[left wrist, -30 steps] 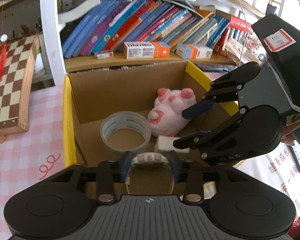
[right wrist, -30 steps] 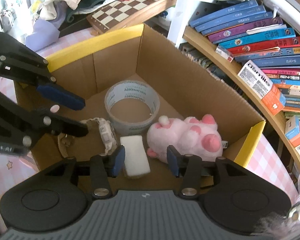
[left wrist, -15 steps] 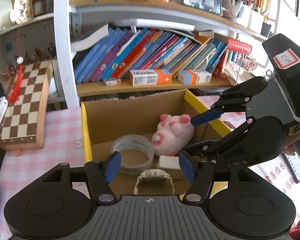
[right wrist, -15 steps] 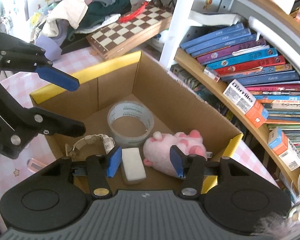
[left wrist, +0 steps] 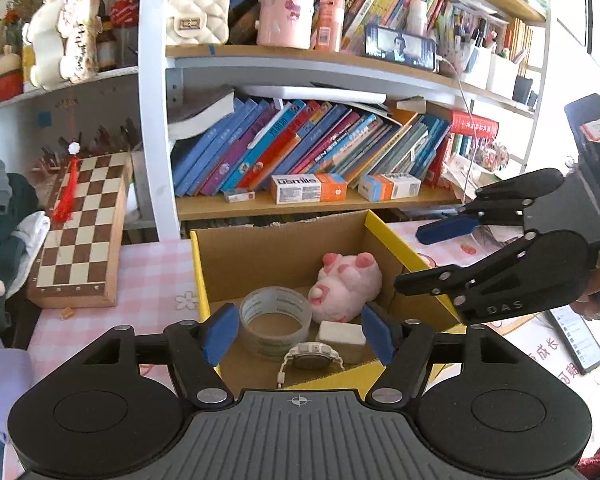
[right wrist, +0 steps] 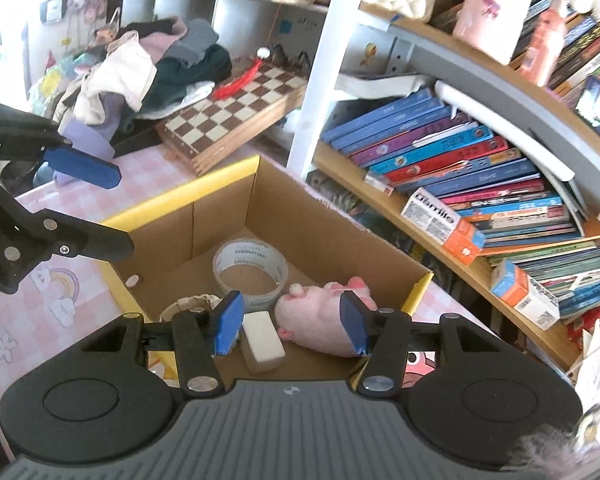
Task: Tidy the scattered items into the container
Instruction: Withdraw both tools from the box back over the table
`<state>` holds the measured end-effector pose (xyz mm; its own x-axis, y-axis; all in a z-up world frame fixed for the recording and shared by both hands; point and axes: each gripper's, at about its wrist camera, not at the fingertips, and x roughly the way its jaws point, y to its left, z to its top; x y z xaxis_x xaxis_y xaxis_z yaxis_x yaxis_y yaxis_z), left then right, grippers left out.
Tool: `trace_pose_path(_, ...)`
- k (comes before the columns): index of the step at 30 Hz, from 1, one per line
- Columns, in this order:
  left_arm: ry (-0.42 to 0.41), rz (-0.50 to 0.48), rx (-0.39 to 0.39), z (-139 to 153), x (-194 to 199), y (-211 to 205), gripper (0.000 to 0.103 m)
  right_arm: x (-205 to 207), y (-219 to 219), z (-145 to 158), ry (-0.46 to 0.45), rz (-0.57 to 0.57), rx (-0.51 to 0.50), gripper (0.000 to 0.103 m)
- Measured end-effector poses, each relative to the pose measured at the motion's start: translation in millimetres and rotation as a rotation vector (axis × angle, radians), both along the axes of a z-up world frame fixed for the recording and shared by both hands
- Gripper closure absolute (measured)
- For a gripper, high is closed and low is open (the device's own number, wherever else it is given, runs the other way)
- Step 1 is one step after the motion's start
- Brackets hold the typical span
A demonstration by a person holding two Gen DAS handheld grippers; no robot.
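Observation:
A cardboard box [left wrist: 284, 256] with yellow flaps stands on the pink table. In it lie a tape roll [left wrist: 275, 322], a pink plush toy [left wrist: 346, 286], a white block [left wrist: 340, 336] and a white wristwatch [left wrist: 311, 361]. The same box [right wrist: 300, 232], tape roll [right wrist: 250, 270], plush toy [right wrist: 320, 318], block [right wrist: 262, 340] and watch [right wrist: 190, 306] show in the right wrist view. My left gripper [left wrist: 298, 334] is open and empty, above the box's near edge. My right gripper [right wrist: 291, 322] is open and empty, above the box; it also shows in the left wrist view [left wrist: 432, 256].
A bookshelf [left wrist: 300, 204] full of books stands right behind the box. A chessboard [left wrist: 84, 232] lies on the table to the left. A pile of clothes [right wrist: 148, 68] lies beyond the chessboard. A phone [left wrist: 576, 332] lies at the right.
My left gripper opened and let go of the wristwatch, which now lies in the box. Both grippers have risen and drawn back from the box.

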<state>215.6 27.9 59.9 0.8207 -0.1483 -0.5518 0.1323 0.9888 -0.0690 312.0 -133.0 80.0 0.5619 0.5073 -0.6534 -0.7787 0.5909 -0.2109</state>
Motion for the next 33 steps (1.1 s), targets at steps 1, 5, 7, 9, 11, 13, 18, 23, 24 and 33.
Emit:
trace_pose_path(1, -0.002, 0.000, -0.002, 0, -3, 0, 0.033, -4, -2, 2, -0.005, -0.007, 0.006, 0.052)
trace_pose_path(5, -0.006, -0.005, -0.004, 1, -16, 1, 0.033, -20, -9, 7, -0.021, -0.032, 0.023, 0.049)
trace_pose_path(7, -0.008, -0.009, -0.006, 1, -23, 2, 0.033, -28, -12, 9, -0.033, -0.050, 0.030, 0.047)
trace_pose_path(9, -0.010, -0.011, -0.007, 1, -30, 3, 0.033, -36, -15, 10, -0.043, -0.070, 0.037, 0.045)
trace_pose_path(11, -0.011, -0.015, -0.008, 1, -38, 5, 0.033, -44, -18, 10, -0.044, -0.090, 0.042, 0.043)
trace_pose_path(13, -0.010, -0.020, -0.009, 2, -46, 6, 0.033, -53, -21, 10, -0.047, -0.106, 0.046, 0.043)
trace_pose_path(18, -0.006, -0.032, -0.011, 1, -65, 9, 0.033, -82, -23, 10, -0.064, -0.126, 0.048, 0.041)
trace_pose_path(23, 0.001, -0.044, -0.010, 0, -83, 10, 0.033, -108, -27, 9, -0.074, -0.161, 0.064, 0.038)
trace_pose_path(24, 0.002, -0.046, -0.009, 0, -87, 10, 0.033, -113, -28, 9, -0.074, -0.168, 0.066, 0.038)
trace_pose_path(33, 0.022, -0.049, 0.002, -8, -115, 15, 0.028, -151, -41, -1, -0.057, -0.251, 0.078, 0.029)
